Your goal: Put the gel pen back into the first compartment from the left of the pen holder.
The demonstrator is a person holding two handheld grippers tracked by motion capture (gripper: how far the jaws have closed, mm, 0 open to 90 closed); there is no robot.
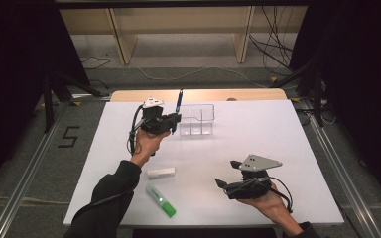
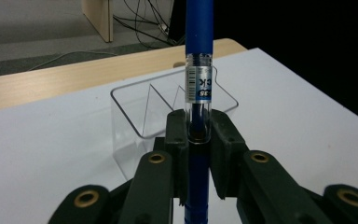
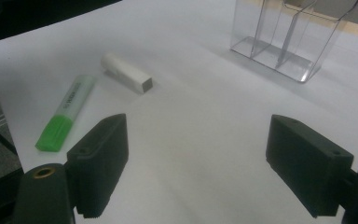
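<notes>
Two jaws of the left gripper [image 1: 177, 120] clamped on a blue pen [image 2: 198, 70], held upright, barrel pinched between the pads with the labelled clear section just above them. Just beyond, a clear divided organizer [image 1: 197, 119] at the far middle of the white table [image 1: 278, 148], its open compartments bare as far as can be seen. Poised just left of the organizer's near-left corner, pen tip not yet over a slot (so the drop-in, by this reading, not yet done). Right gripper [image 1: 224, 182] resting low at the near right in an upturned hand, spread wide, nothing between the jaws. Left on the table: a white eraser-like block [image 1: 161, 172] and a green highlighter [image 1: 161, 201], both lying flat near the near-left edge, close together but apart, well away from the organizer. Probably early in the sorting: one item in hand, two waiting, none stowed. Plenty of open tabletop between right gripper and both loose items, nothing in the way of a reach leftward. Highlighter close to the near edge, worth care against a nudge off the table. Organizer's thin clear walls hard to see, easy to clip with the pen on the way in. Far edge of the table just behind the organizer, with a wooden strip beyond.
</notes>
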